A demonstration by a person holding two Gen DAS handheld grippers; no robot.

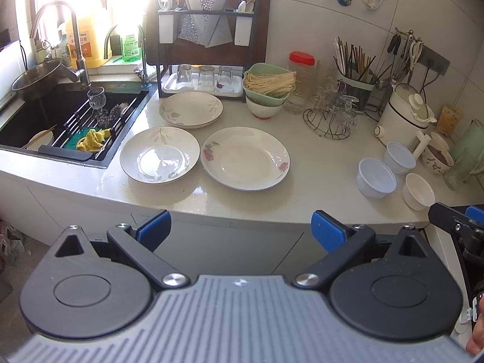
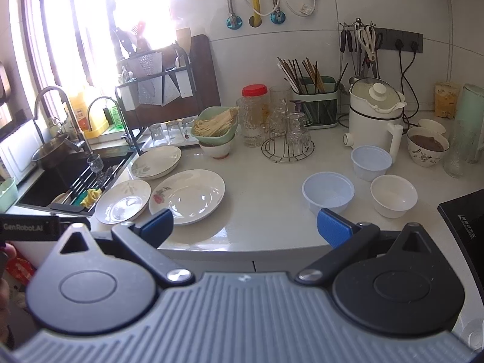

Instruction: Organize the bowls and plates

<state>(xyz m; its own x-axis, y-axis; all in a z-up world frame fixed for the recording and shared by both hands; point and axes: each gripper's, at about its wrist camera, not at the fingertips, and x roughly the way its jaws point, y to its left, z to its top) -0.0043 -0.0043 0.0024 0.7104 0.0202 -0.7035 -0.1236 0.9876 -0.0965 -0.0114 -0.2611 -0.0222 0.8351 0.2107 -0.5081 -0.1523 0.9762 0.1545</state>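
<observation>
Kitchen, pale stone desk [image 1: 317, 163] beside a black sink [image 1: 36, 121]. Three plates lie near the sink: rose-print plate [image 1: 245, 158] just beside a leaf-print plate [image 1: 159, 155], second leaf-print plate [image 1: 190, 109] behind them. Three small bowls grouped well to the right: two pale-blue plastic bowls [image 2: 328, 192] [image 2: 371, 162], one white bowl [image 2: 394, 196]. Left claw [image 1: 240, 230] wide, empty, off the desk edge. Right claw [image 2: 245, 227] wide, empty.

Before me on the counter, three white plates [image 1: 245, 158] lie upright near the sink; three small bowls [image 1: 376, 177], apparently empty, cluster well apart rightward.
</observation>
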